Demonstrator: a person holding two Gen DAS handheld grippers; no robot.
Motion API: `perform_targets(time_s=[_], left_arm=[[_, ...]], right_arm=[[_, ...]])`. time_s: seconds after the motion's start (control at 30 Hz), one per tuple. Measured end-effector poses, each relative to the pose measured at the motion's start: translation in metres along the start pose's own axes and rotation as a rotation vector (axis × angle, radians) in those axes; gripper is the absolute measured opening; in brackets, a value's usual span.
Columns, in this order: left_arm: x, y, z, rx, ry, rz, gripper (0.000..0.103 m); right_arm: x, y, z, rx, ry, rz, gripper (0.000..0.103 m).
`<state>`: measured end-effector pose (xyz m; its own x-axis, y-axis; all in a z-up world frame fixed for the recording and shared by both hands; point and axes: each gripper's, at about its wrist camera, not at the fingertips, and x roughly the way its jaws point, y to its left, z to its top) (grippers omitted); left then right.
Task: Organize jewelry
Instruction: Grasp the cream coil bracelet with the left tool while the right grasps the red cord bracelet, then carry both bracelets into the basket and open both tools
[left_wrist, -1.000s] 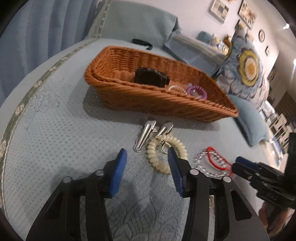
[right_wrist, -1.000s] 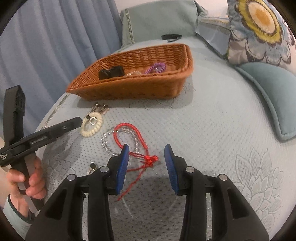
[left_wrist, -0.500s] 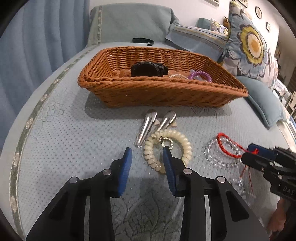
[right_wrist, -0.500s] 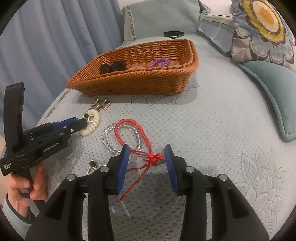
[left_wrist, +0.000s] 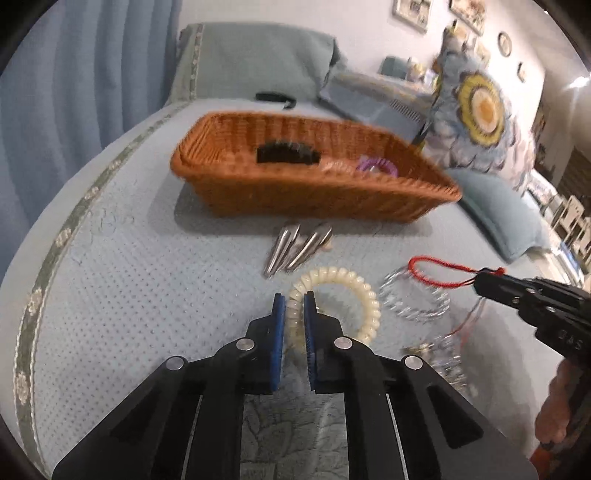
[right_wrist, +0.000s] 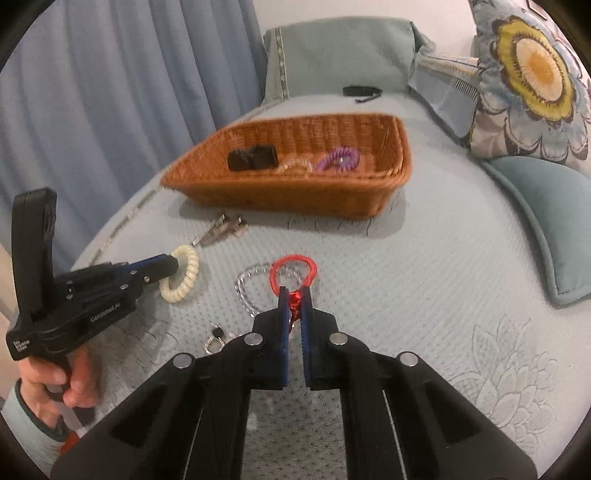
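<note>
Cream coil (left_wrist: 334, 299) on the bed (left_wrist: 147, 280), near side of its ring clenched between the blue pads of the left tool (left_wrist: 294, 299); confirmed from the right view, tool tip (right_wrist: 162, 267) at the coil's edge. Red cord (right_wrist: 293, 271) pinched at its knot by the right tool (right_wrist: 294, 295), loop lying forward over a clear bead bracelet (right_wrist: 251, 286). Both tools closed on their pieces, both pieces apparently resting on the bedspread (lift not evident; views blurred).

Two metal clips (left_wrist: 295, 247) between coil and basket (left_wrist: 295, 195), just beyond the coil. Small dark charm piece (right_wrist: 218, 334) near the right tool, left of it. Basket holding a dark block (right_wrist: 253, 158), a pale bracelet (right_wrist: 295, 164) and a purple coil (right_wrist: 338, 158). Black band (right_wrist: 360, 90) farther up the bed. Flowered pillow (right_wrist: 532, 74) to the right.

Risks, judged:
- Cord loop overlapping the bead bracelet: lifting may drag the beads along, then drop them short of the basket.
- Knot grip narrow; cord tails hanging below may snag on the charm piece.
- Coil springy and held at one point only: likely to swing or squirm out if raised fast.
- Coil close to the clips: a forward sweep could knock them.
- Tools converging on one basket: collision possible unless staggered.
</note>
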<state>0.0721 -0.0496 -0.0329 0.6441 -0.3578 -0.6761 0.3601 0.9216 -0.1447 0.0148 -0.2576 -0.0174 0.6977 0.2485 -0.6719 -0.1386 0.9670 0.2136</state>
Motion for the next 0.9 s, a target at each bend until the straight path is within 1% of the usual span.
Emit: perform_targets(time_s=[0.1,0.2,0.33,0.43,0.6,0.73,0.83,0.9], left_arm=[[-0.011,-0.006,0.002,0.030,-0.031,-0.001,0.008],[-0.018,-0.010,0.002,0.038,-0.049,-0.017,0.008],[-0.018,-0.012,0.001,0.045,-0.053,-0.028,0.008],[-0.018,-0.013,0.001,0.045,-0.058,-0.031,0.008],[-0.029,-0.015,0.007,0.043,-0.099,-0.049,0.008],[-0.036,-0.015,0.014,0.032,-0.121,-0.052,0.008],[-0.039,-0.016,0.027,0.031,-0.142,-0.053,0.008],[-0.042,-0.018,0.041,0.040,-0.165,-0.043,0.008]], right_arm=[[-0.007,-0.003,0.002,0.017,-0.019,0.022,0.004],[-0.013,-0.007,0.004,0.033,-0.039,0.040,0.004],[-0.015,-0.011,0.005,0.059,-0.047,0.060,0.004],[-0.022,-0.012,0.006,0.072,-0.070,0.071,0.004],[-0.038,-0.008,0.012,0.063,-0.131,0.077,0.004],[-0.054,-0.004,0.020,0.053,-0.207,0.069,0.004],[-0.062,0.000,0.032,0.037,-0.266,0.046,0.004],[-0.062,-0.002,0.045,0.042,-0.277,0.034,0.004]])
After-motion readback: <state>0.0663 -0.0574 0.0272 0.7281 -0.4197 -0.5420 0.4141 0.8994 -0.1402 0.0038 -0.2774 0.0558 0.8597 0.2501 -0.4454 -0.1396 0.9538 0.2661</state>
